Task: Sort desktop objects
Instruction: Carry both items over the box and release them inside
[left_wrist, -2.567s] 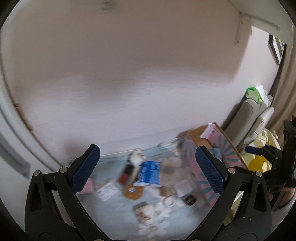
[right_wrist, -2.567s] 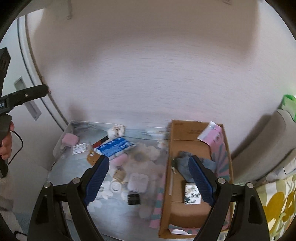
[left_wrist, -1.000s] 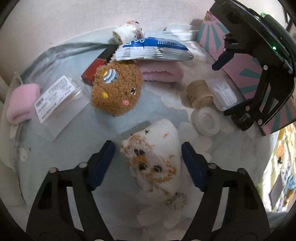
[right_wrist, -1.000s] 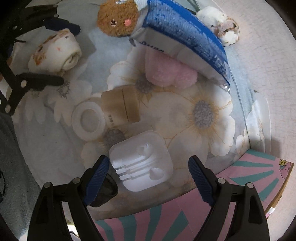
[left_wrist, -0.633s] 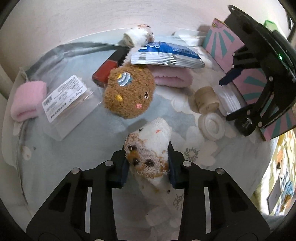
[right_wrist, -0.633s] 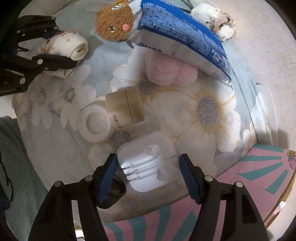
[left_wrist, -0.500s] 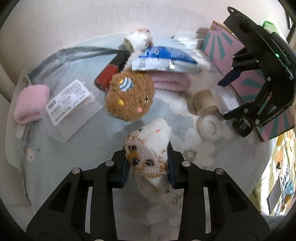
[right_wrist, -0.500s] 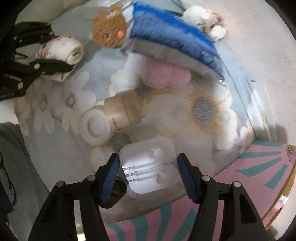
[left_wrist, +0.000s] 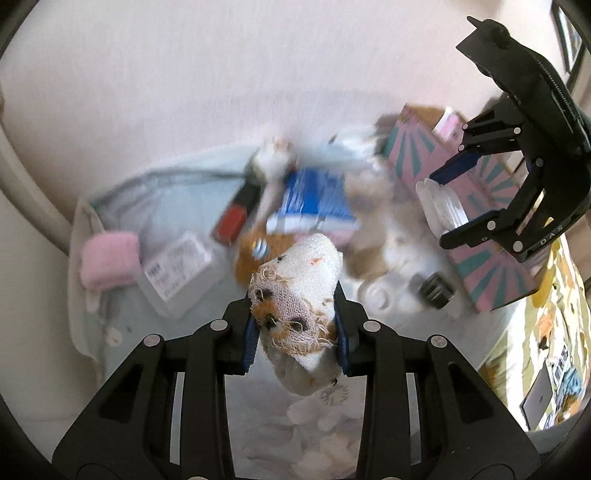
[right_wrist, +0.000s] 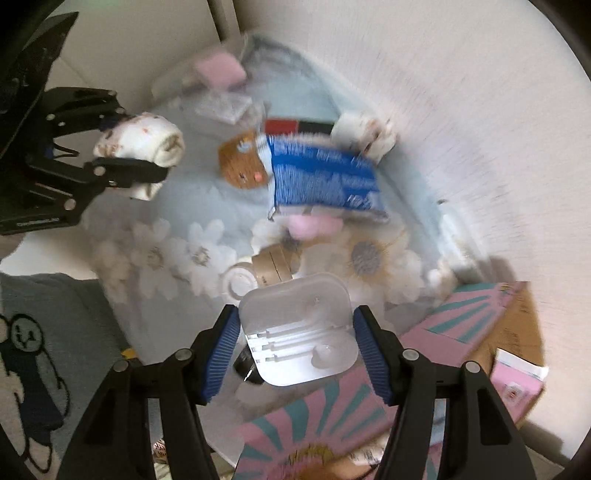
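Rolled white terry cloth with orange patches (left_wrist: 295, 295) sits clamped in the left gripper (left_wrist: 295, 341), above the blue snack packet (left_wrist: 314, 201). Right gripper (right_wrist: 297, 341) fingers clasp a clear plastic earphone tray (right_wrist: 299, 328), just right of that packet.

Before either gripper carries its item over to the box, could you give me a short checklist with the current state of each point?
1. Left gripper shut on the rolled sock: ok, both pads press its sides.
2. Sock lifted off the floral cloth: ok in the right wrist view, where it hangs above the cloth.
3. Right gripper shut on the clear plastic case: ok, the pads touch both edges.
4. Case clear of the cloth: ok, seen in the left wrist view held up beside the pink box.
5. Free space inside the box: cannot tell, the interior is mostly hidden.
6. Grip firmness: cannot tell, the frames are motion-blurred.
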